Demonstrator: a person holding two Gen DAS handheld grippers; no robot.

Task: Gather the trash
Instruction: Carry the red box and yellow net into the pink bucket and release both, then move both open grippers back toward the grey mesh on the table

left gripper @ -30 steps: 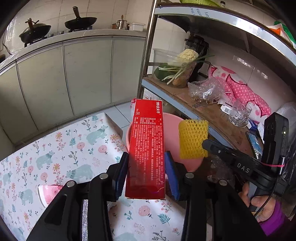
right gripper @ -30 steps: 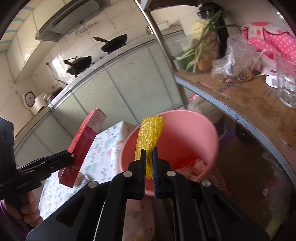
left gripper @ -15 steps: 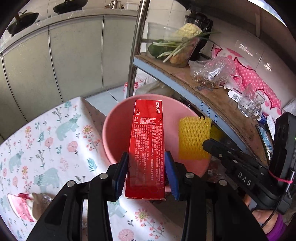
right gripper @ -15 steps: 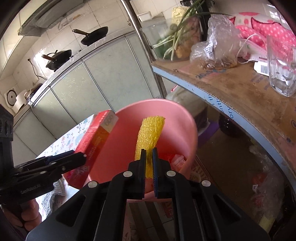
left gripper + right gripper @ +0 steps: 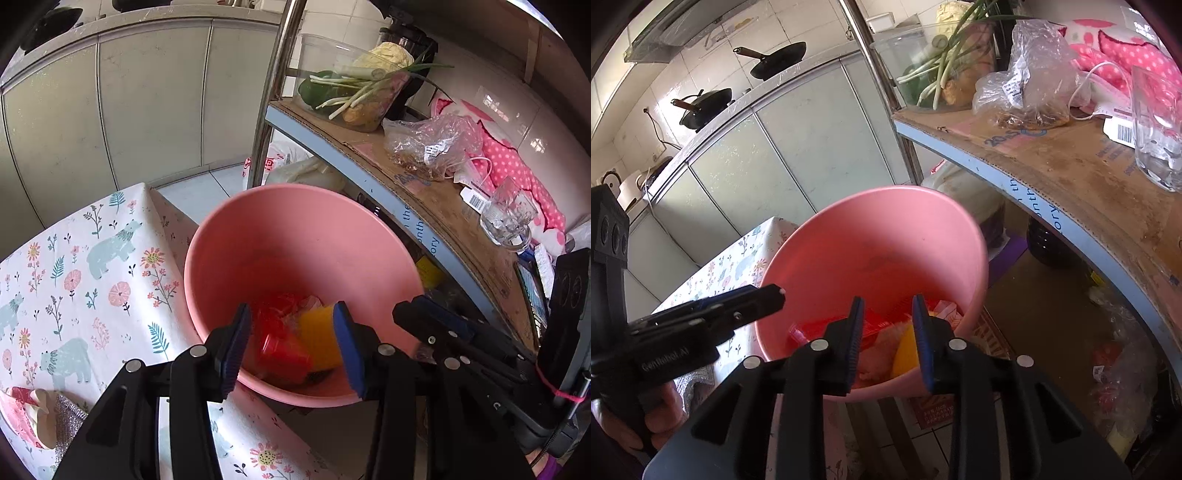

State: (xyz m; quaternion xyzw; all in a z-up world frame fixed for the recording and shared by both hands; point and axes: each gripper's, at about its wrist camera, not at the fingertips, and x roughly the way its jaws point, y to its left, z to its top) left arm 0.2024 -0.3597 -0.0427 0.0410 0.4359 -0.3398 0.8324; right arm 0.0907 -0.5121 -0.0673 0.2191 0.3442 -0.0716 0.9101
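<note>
A pink plastic bin (image 5: 295, 229) stands beside the table edge, below both grippers; it also shows in the right wrist view (image 5: 886, 236). Inside lie red trash (image 5: 280, 343) and a yellow foam piece (image 5: 317, 336), seen as well in the right wrist view (image 5: 905, 350). My left gripper (image 5: 291, 343) is open and empty over the bin's near rim. My right gripper (image 5: 888, 332) is open and empty over the bin; it shows in the left wrist view (image 5: 428, 317) at the right. The left gripper appears in the right wrist view (image 5: 750, 302).
A floral tablecloth (image 5: 74, 266) covers the table left of the bin, with a pink wrapper and silver scrap (image 5: 33, 417) at its near left. A metal shelf (image 5: 436, 206) at the right holds vegetables, a plastic bag and a glass. Kitchen cabinets (image 5: 147, 92) stand behind.
Both grippers moved over the bin and opened. The red box left the left gripper and the yellow foam net left the right gripper; both now lie in the bin.
</note>
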